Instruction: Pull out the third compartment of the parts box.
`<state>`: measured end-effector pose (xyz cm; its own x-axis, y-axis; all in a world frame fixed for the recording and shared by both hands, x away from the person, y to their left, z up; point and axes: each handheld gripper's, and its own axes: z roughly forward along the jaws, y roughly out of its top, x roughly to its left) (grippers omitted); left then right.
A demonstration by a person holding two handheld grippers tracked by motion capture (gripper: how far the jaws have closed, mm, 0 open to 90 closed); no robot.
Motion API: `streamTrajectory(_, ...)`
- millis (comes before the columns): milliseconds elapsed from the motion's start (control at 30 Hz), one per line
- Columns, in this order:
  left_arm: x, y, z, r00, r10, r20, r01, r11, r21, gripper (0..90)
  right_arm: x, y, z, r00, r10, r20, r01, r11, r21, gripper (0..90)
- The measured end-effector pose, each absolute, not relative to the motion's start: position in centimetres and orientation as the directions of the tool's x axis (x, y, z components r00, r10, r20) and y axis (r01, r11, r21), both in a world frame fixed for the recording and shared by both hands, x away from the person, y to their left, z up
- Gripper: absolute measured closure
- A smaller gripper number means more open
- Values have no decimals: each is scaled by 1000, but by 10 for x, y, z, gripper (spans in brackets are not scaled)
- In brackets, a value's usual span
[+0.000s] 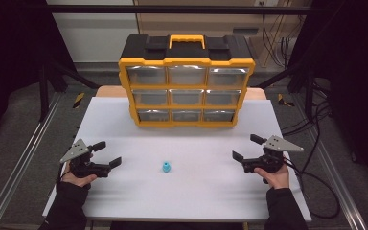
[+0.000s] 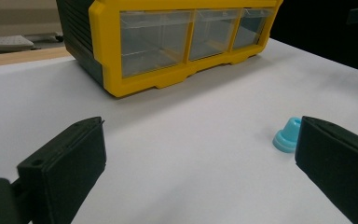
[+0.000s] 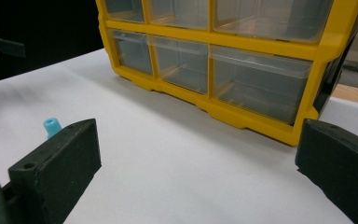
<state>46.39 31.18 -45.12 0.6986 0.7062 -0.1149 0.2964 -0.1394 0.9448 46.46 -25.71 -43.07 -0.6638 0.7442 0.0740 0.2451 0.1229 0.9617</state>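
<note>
left tool (image 1: 106, 153) resting low at the near left of the white worktop (image 1: 124, 191), held in a hand (image 1: 79, 178) coming up from the bottom edge, jaws spread wide and gripping nothing. pointing toward the middle of the worktop. in the left gripper view, sitting with its two black jaws far apart, bare white surface between them, and a small blue cap (image 2: 288, 134) peeking out just beside the right-hand jaw, standing upright on its wider base.

right tool (image 1: 247, 147) mirroring it at the near right, gripped by the other hand (image 1: 275, 176), likewise released and empty, jaws splayed, aiming inward. in the right gripper view, showing the blue cap (image 3: 51, 125) just behind the left-hand jaw, partly hidden by it.

lying between the two tools in the high view, well apart from both, slightly nearer the front edge: the blue cap (image 1: 166, 167), alone on the surface.

standing farther back, at the far middle of the worktop: a yellow and black drawer box (image 1: 187, 81) with a carry handle on top and three rows of three clear drawers, all pushed in; contents too faint to tell. trailing off the right side: dark cables (image 1: 316, 143).
</note>
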Motion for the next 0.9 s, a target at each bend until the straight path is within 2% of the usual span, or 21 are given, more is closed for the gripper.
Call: streamTrajectory(900,465,310,-453,697,709,-110,299,-148,943,15,468,-241,-398,-663,746,-63,176,236,956,3)
